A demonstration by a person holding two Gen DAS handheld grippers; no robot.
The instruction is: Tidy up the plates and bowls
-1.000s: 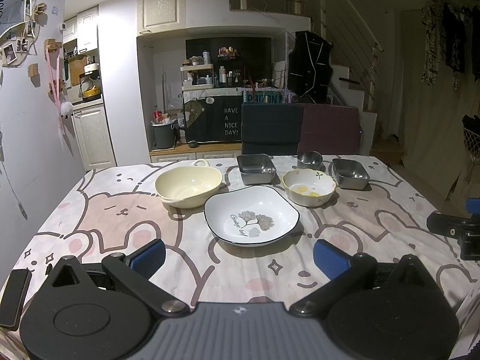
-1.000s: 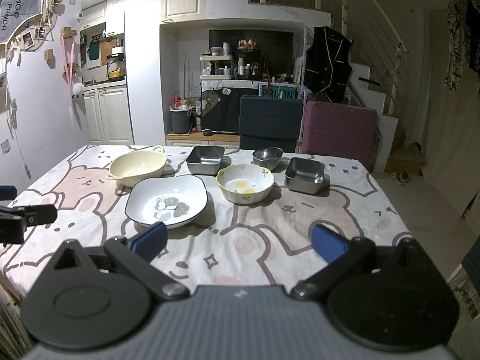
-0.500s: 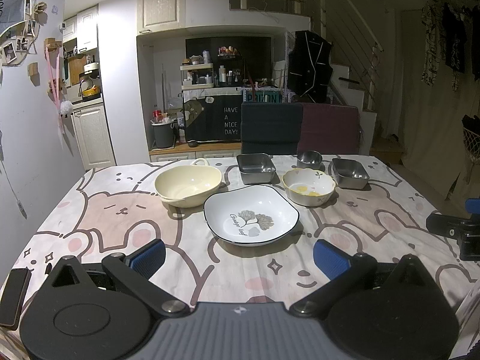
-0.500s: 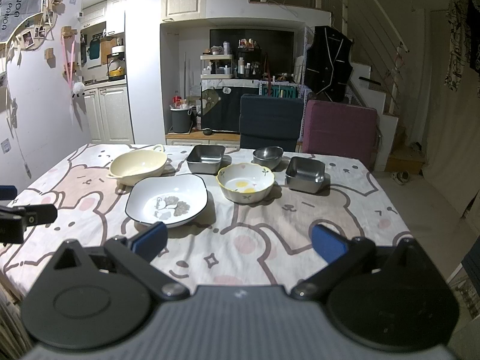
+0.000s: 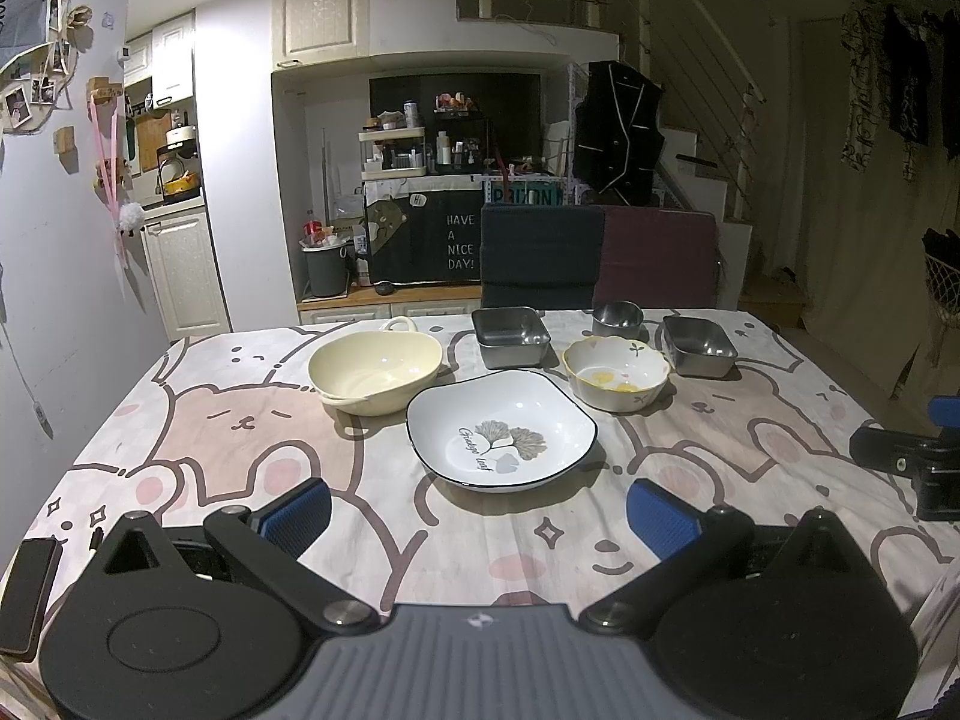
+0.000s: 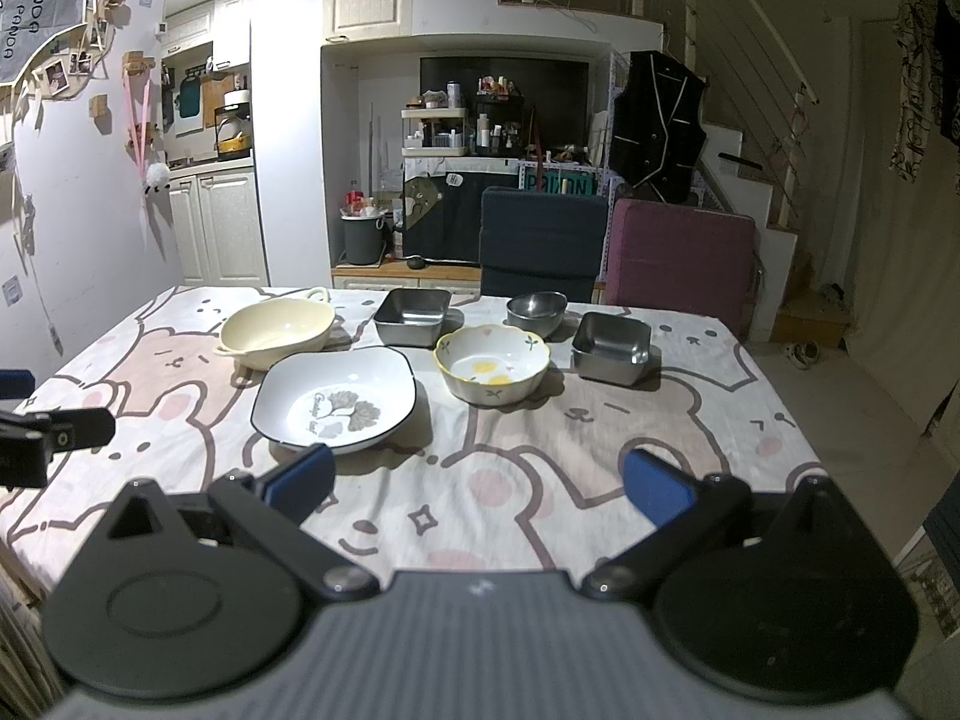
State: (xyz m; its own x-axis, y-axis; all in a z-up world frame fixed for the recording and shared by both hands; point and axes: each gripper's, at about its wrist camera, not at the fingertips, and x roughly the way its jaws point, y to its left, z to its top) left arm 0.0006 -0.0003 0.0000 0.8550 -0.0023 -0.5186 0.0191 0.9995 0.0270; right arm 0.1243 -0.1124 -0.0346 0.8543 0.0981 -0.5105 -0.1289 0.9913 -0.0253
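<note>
We look across a surface [image 5: 198, 420] covered in a bear-print cloth, with 6 dishes grouped toward its far half. The near half of the cloth is open room, bare from the white plate [image 5: 501, 429] to the near edge, apart from a dark phone [image 5: 27, 591] lying at the near left corner. The left edge runs close along a wall; the right edge drops to open floor, and 2 chairs stand against the far edge.

The white plate, with its leaf print and dark rim, sits closest to us, roughly central. Just beyond it on the left is the cream bowl [image 5: 375, 363] with handles, almost touching the plate's rim. To the plate's right stands the yellow-rimmed bowl [image 5: 615, 372]. Behind these are a square steel dish [image 5: 510, 336], a small round steel bowl [image 5: 618, 318] and a second square steel dish [image 5: 699, 345], all separate and upright.

Our left hand-held gripper [image 5: 477, 507] hangs over the near edge, its blue pads spread wide, empty and touching no dish. Our right hand-held gripper [image 6: 480, 483] is likewise wide apart and empty, its left pad just short of the plate's near rim in the right wrist view. Each one shows at the side of the other's view, well apart.
</note>
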